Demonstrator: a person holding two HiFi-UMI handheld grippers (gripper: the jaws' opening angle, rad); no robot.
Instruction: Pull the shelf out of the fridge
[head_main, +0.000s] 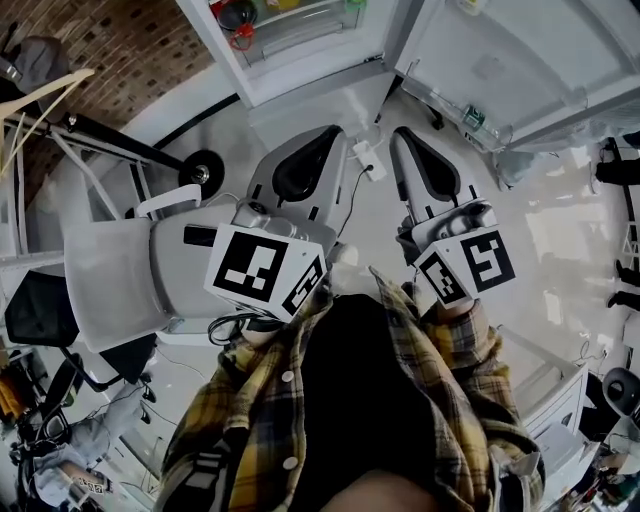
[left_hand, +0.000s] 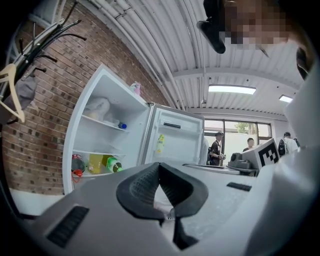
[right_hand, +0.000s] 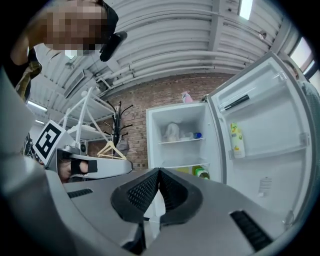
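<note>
The white fridge (right_hand: 182, 140) stands open ahead, its door (right_hand: 265, 125) swung out to the right. An upper glass shelf (right_hand: 181, 141) carries a white bag and a blue-capped bottle; a lower shelf (left_hand: 95, 174) carries bottles. In the head view the fridge (head_main: 300, 45) is at the top, a stretch of floor away from both grippers. My left gripper (head_main: 318, 140) and right gripper (head_main: 402, 140) point level toward it, side by side. Both are shut with nothing between the jaws, as the left gripper view (left_hand: 160, 167) and right gripper view (right_hand: 159, 172) show.
A brick wall (left_hand: 50, 100) is left of the fridge, with a coat stand and hangers (right_hand: 112, 145). White racks and a white chair (head_main: 105, 270) stand at my left. Several people (left_hand: 217, 147) stand far off by windows. A yellow bottle (right_hand: 237, 140) sits in the door.
</note>
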